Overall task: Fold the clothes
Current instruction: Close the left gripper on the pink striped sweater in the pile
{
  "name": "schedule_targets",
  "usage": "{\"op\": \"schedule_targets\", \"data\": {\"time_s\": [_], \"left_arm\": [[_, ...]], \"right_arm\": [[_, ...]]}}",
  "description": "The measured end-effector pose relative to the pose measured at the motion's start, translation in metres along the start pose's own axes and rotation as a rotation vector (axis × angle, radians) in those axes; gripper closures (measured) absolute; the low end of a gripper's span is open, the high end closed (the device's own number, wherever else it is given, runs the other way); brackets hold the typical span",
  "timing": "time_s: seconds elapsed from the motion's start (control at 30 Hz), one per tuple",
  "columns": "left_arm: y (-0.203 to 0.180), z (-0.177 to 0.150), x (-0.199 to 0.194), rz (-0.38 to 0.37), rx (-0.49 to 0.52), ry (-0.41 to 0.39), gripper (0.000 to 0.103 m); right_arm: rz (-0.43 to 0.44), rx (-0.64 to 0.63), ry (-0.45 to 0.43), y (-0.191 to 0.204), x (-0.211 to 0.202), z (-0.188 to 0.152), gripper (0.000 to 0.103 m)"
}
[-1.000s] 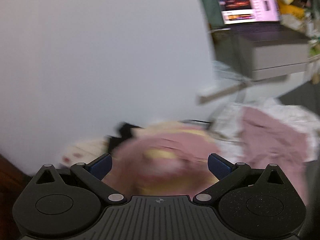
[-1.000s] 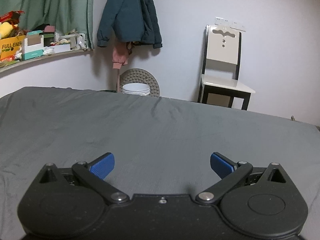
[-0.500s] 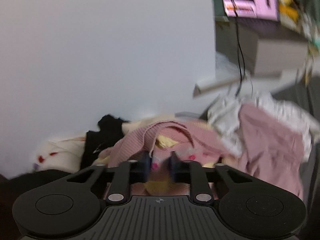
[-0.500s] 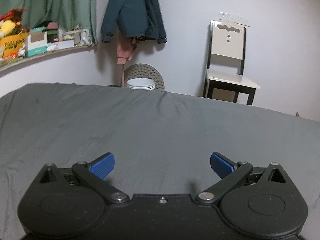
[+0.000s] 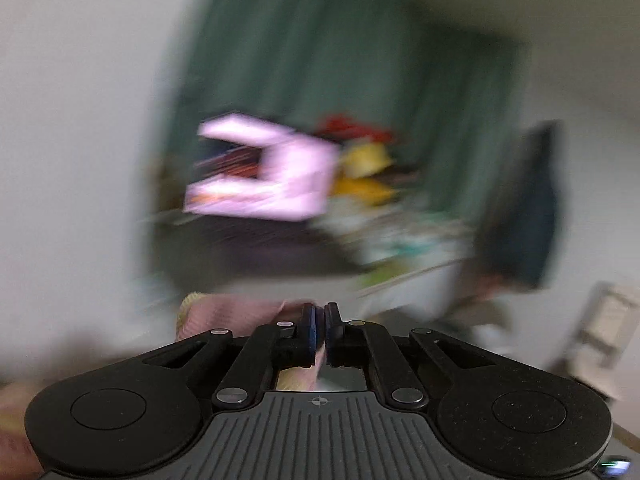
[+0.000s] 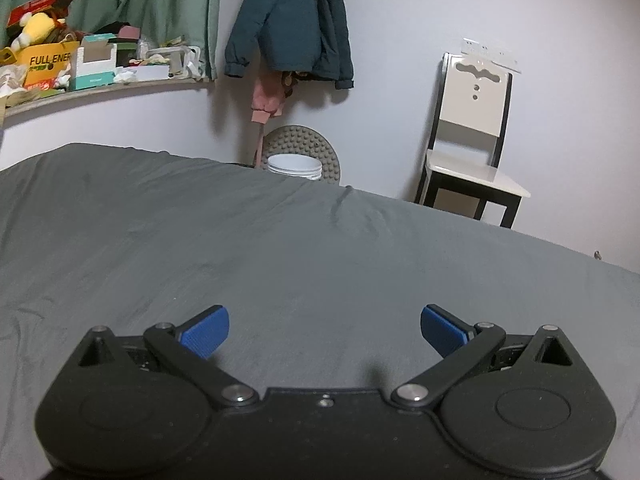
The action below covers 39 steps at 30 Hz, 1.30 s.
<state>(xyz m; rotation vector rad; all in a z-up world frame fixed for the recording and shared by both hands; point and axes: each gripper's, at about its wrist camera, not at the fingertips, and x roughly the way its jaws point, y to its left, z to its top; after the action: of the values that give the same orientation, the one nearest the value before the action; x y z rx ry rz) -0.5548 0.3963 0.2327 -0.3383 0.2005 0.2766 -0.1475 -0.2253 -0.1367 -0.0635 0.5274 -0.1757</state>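
1. Left gripper (image 5: 319,330): fingers pressed together, pinching pink knit cloth (image 5: 236,312), which hangs just below and left of the tips. View heavily blurred.
2. Right gripper (image 6: 324,332): fingers spread wide, holding nothing, above the bare grey bed (image 6: 280,240).
3. Handling, judged: cloth is soft, light and limp; it will sag and bunch. Best taken at a hem or shoulder edge, with a second grip to spread it.
4. Surroundings: chair (image 6: 472,132), hanging jacket (image 6: 288,20), cluttered shelf (image 6: 100,88), white bucket (image 6: 295,166) beyond the bed. Nothing blocks the bed.
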Motion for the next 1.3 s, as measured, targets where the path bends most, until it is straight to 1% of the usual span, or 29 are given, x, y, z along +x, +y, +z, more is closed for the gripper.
{"op": "schedule_targets", "data": {"time_s": [0.03,0.07,0.13,0.17,0.2,0.23,0.3,0.33,0.4,0.47,0.53,0.57,0.6,0.63,0.67,0.7,0.73,0.8,0.83,0.9,0.93,1.0,1.07,1.1,1.13,1.17,1.2,1.23,1.3], "left_arm": [[-0.027,0.009,0.014,-0.091,0.031,-0.020,0.103],[-0.056,0.018,0.031,-0.167,0.067,-0.018,0.103],[-0.110,0.024,0.066,-0.264,0.161,0.030,0.103],[-0.135,0.023,0.083,-0.294,0.210,0.064,0.103],[-0.155,0.019,0.097,-0.304,0.246,0.096,0.103],[-0.169,0.013,0.110,-0.311,0.260,0.123,0.103],[-0.182,-0.003,0.135,-0.367,0.257,0.207,0.103],[-0.185,-0.014,0.147,-0.368,0.262,0.259,0.103],[-0.186,-0.039,0.167,-0.319,0.287,0.349,0.101],[-0.176,-0.067,0.180,-0.230,0.330,0.410,0.097],[-0.157,-0.099,0.188,-0.130,0.355,0.483,0.093],[-0.142,-0.113,0.192,-0.078,0.350,0.531,0.091],[-0.124,-0.129,0.194,-0.011,0.331,0.586,0.087],[-0.106,-0.141,0.196,0.056,0.296,0.632,0.073],[-0.088,-0.154,0.195,0.129,0.247,0.676,0.062],[-0.069,-0.168,0.191,0.204,0.207,0.704,0.039],[-0.052,-0.181,0.185,0.273,0.180,0.718,0.029],[-0.024,-0.206,0.174,0.365,0.194,0.728,0.029],[-0.015,-0.217,0.170,0.391,0.211,0.738,0.029],[-0.011,-0.233,0.172,0.400,0.260,0.750,0.029],[-0.011,-0.239,0.178,0.398,0.293,0.740,0.029],[-0.013,-0.240,0.193,0.396,0.339,0.698,0.029],[-0.015,-0.243,0.206,0.399,0.355,0.656,0.030],[-0.011,-0.247,0.217,0.413,0.333,0.649,0.040],[-0.004,-0.249,0.226,0.436,0.286,0.655,0.062],[0.004,-0.249,0.234,0.459,0.227,0.666,0.074],[0.012,-0.251,0.241,0.480,0.173,0.670,0.094],[0.020,-0.253,0.247,0.501,0.123,0.669,0.095],[0.031,-0.248,0.250,0.493,0.026,0.626,0.095]], "right_arm": [[0.004,0.006,-0.003,0.000,-0.001,0.001,0.000],[0.010,0.013,-0.005,-0.003,-0.002,0.000,0.000],[0.021,0.024,-0.012,-0.006,-0.004,0.000,0.000],[0.023,0.028,-0.017,-0.007,-0.005,0.000,0.000],[0.024,0.033,-0.022,-0.009,-0.006,0.001,0.000],[0.025,0.046,-0.027,-0.014,-0.006,0.000,0.000],[0.028,0.089,-0.025,-0.019,-0.005,0.002,0.000],[0.038,0.116,-0.026,-0.022,-0.004,0.003,0.000],[0.055,0.165,-0.024,-0.028,-0.003,0.005,0.000],[0.065,0.199,-0.021,-0.031,-0.002,0.005,0.000],[0.066,0.210,-0.022,-0.033,-0.002,0.006,0.000],[0.065,0.206,-0.024,-0.032,-0.002,0.007,0.000],[0.063,0.201,-0.026,-0.032,-0.002,0.007,0.000],[0.062,0.194,-0.028,-0.030,-0.002,0.008,0.000],[0.062,0.187,-0.028,-0.029,-0.001,0.008,0.000],[0.062,0.180,-0.024,-0.027,0.000,0.008,0.000],[0.060,0.173,-0.016,-0.025,0.002,0.008,0.000],[0.061,0.157,-0.001,-0.021,0.005,0.007,0.000],[0.061,0.147,0.007,-0.019,0.006,0.007,0.000],[0.056,0.127,0.014,-0.015,0.006,0.006,0.000],[0.055,0.118,0.017,-0.013,0.005,0.005,0.000],[0.051,0.106,0.021,-0.009,0.005,0.005,0.000],[0.047,0.095,0.023,-0.006,0.003,0.005,0.000],[0.046,0.090,0.022,-0.005,0.002,0.005,0.000],[0.046,0.083,0.020,-0.003,0.001,0.005,0.000],[0.045,0.075,0.019,-0.002,0.001,0.004,0.000],[0.044,0.066,0.019,0.000,0.000,0.004,0.000],[0.043,0.055,0.020,0.001,0.000,0.004,0.000],[0.046,0.035,0.018,0.005,-0.001,0.004,0.000]]}}
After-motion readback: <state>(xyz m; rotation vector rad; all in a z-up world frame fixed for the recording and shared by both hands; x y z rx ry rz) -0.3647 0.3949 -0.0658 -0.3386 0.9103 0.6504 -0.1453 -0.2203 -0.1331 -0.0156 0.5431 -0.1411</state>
